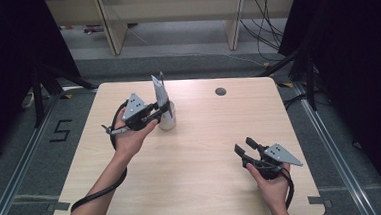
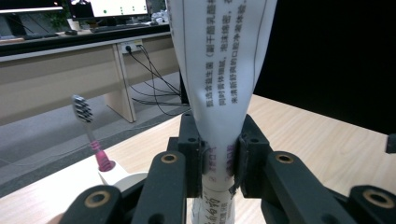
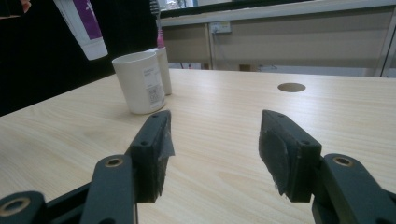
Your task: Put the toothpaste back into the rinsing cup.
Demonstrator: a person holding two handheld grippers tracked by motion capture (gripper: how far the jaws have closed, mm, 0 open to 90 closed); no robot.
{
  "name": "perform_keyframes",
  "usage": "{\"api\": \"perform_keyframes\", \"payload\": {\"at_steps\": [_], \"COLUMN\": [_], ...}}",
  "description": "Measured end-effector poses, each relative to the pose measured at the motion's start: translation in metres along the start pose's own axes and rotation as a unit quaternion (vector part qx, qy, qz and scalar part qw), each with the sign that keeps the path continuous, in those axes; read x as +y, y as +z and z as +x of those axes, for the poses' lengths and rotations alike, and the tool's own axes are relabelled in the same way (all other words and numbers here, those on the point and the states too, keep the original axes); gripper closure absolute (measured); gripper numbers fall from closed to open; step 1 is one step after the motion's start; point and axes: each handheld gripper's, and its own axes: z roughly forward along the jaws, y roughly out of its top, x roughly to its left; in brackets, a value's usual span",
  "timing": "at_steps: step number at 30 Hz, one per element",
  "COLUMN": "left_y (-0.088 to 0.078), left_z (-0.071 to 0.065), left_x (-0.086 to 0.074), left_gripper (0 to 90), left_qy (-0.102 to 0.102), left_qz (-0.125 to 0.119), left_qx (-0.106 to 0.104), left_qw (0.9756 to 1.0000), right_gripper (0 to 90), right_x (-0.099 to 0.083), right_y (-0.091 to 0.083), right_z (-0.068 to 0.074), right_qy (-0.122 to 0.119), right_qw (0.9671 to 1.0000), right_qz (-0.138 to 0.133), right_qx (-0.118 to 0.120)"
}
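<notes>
Left gripper clamping toothpaste tube, above cup

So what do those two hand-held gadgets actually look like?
Each is a black tool with two blocky jaws bolted by brass-coloured rivets. The left gripper and right gripper each carry a grey three-cornered plate dotted with small holes. A black cable trails from each. The forearms show no sleeves.

High view: above near desk edge, facing forward-down. Gripper views: low, close over desk, facing white cup; cup shared with high view.
</notes>
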Motion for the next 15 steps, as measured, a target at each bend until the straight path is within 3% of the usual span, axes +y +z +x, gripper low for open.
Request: {"api": "perform_keyframes", "payload": {"at_steps": [1, 2, 4, 5, 6, 15], "left_y": [0.0, 0.0, 0.001, 0.001, 0.002, 0.005], "left_z": [0.001, 0.002, 0.004, 0.005, 0.006, 0.014], "left_x": [0.0, 0.001, 0.001, 0.002, 0.002, 0.004], "left_gripper": [75.7, 75.6, 75.7, 75.6, 75.7, 75.6], "left_qy": [0.0, -0.002, -0.001, 0.0, 0.0, -0.004], "left_qz": [0.0, -0.002, -0.001, 0.0, 0.0, -0.004], "left_qx": [0.001, 0.003, 0.006, 0.007, 0.008, 0.022], "left_qw": [1.0, 1.0, 1.0, 1.0, 1.0, 0.9998], "right_gripper": [44.6, 44.5, 44.4, 44.4, 44.3, 44.0], "right_x": [0.001, 0.0, -0.001, -0.002, -0.003, -0.004], "right_y": [-0.003, -0.003, -0.003, -0.003, -0.003, -0.001], "right_z": [0.0, 0.001, -0.001, 0.0, -0.002, -0.002], "right_qy": [-0.006, 0.008, 0.005, 0.009, -0.002, -0.005], "right_qw": [0.9998, 0.9999, 0.9999, 0.9998, 0.9999, 0.9999], "right_qz": [0.015, 0.01, 0.013, 0.013, 0.011, 0.006], "right_qx": [-0.012, -0.008, -0.001, -0.012, -0.013, -0.006]}}
